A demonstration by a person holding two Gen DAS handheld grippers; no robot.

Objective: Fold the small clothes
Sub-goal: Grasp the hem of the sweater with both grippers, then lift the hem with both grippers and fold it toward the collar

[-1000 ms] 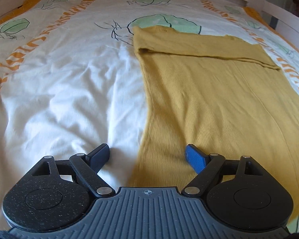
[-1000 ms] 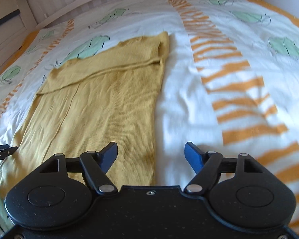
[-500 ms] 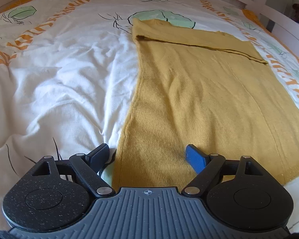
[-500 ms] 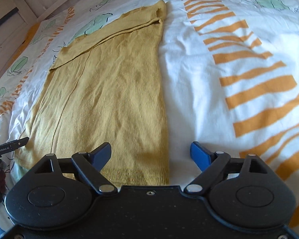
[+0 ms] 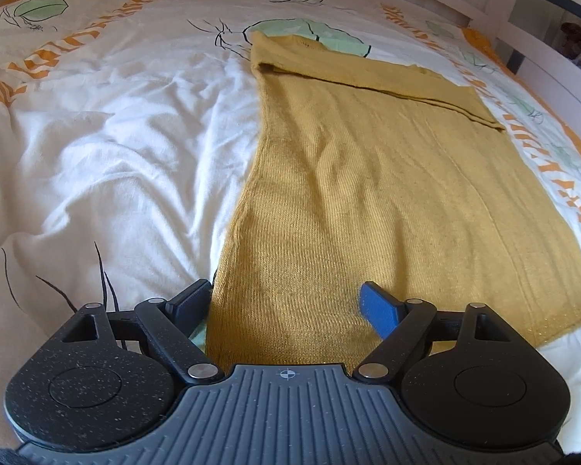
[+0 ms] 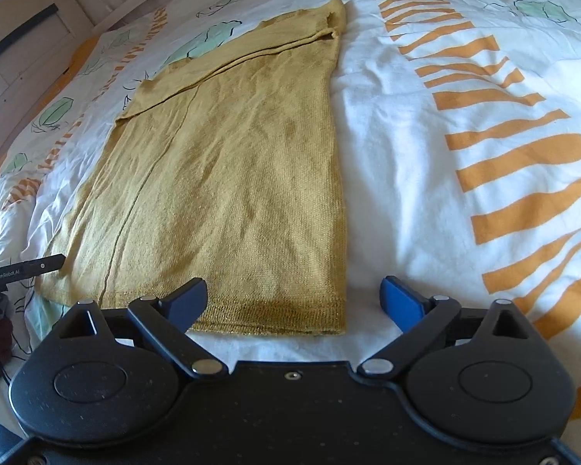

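Blue-padded left gripper (image 5: 286, 304): jaws apart, now straddling near-left corner of mustard knit garment (image 5: 368, 193), closer to hem than a second ago. Right gripper (image 6: 294, 298): jaws apart, hem's near-right corner between them, likewise drawn back toward hem. Garment: flat on patterned duvet (image 6: 426, 147), sleeves already folded in across far end. Judged: both corners lined up for pinching; lengthwise fold next.

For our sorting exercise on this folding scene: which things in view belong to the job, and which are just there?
Belongs to the job:
mustard-yellow knitted garment, lying flat
left gripper, open
right gripper, open

Just there:
white duvet with orange stripes and green leaf prints
white slatted bed frame
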